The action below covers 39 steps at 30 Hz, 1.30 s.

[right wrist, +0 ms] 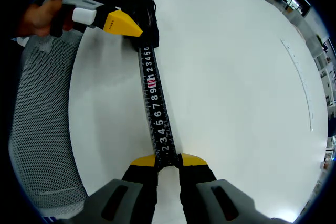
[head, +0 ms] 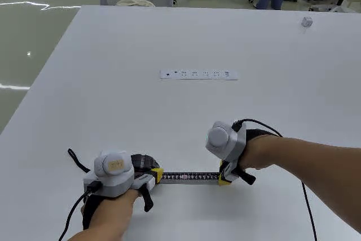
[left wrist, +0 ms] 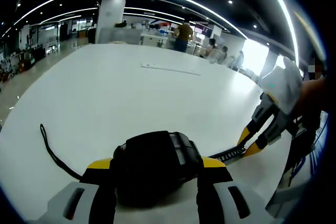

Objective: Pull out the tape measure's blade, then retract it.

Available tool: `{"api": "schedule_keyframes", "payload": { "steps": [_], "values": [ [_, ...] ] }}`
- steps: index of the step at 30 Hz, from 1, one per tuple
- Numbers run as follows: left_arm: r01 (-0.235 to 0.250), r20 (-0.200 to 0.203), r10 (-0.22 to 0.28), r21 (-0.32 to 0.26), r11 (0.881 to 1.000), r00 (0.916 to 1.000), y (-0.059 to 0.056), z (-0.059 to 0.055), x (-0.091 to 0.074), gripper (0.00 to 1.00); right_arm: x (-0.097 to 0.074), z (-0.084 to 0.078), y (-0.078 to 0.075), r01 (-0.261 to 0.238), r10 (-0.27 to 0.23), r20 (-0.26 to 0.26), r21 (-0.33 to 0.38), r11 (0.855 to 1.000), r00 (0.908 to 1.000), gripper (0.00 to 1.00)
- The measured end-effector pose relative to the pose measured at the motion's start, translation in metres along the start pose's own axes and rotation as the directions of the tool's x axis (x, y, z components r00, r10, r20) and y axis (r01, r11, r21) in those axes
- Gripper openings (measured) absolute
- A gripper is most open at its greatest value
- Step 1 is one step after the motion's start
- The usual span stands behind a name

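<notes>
**Item 1: tape measure.** The black case (left wrist: 155,163) lies on the white desk (head: 169,43), near its front edge. The blade (right wrist: 156,106) is drawn out flat along the desk towards the right. A black strap (left wrist: 50,148) trails loose from the case on the far side, well clear of the work.

**Item 2: left gripper (head: 152,176).** Its yellow-tipped fingers (left wrist: 100,164) are closed on either side of the case. This hold most likely anchors the case so that a pull on the blade does not drag it across the desk.

**Item 3: right gripper (right wrist: 168,159).** Its fingers (right wrist: 143,160) are pinched shut on the blade at or near its free end. The gripper is held low, so the blade stays straight and level with the desk.

**Item 4: power strip (head: 198,74).** White, lying at mid-desk, well apart from the work and not involved.

**Markings.** The blade has white numerals on black. They run up from the pinched end through 9, pass a red mark, and go on to 6 at the mouth of the case. No brand name can be read on the case. The pale patch on top of the left gripper is too small to read.

**Status (judged).** The blade is part-way out. Letting it back in slowly, with the case held firm, would guard against snap-back.
</notes>
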<state>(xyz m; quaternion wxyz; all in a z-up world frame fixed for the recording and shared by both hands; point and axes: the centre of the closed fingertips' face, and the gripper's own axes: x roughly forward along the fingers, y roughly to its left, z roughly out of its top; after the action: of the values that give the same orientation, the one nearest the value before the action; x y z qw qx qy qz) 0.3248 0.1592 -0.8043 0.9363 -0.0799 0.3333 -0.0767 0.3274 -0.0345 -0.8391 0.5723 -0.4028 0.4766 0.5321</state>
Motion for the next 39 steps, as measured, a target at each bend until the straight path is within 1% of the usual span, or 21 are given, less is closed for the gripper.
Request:
{"api": "schedule_keyframes", "payload": {
  "steps": [5, 39],
  "values": [
    [0.0, 0.001, 0.0, 0.0, 1.0, 1.0, 0.0, 0.0, 0.0, 0.58, 0.001, 0.003, 0.001, 0.003, -0.003, -0.001, -0.003, 1.0, 1.0, 0.15],
    [0.004, 0.002, -0.004, -0.005, 1.0, 1.0, 0.0, 0.0, 0.0, 0.59, 0.004, 0.019, 0.006, -0.007, 0.007, 0.037, -0.005, 1.0, 0.9993, 0.15]
  ]
}}
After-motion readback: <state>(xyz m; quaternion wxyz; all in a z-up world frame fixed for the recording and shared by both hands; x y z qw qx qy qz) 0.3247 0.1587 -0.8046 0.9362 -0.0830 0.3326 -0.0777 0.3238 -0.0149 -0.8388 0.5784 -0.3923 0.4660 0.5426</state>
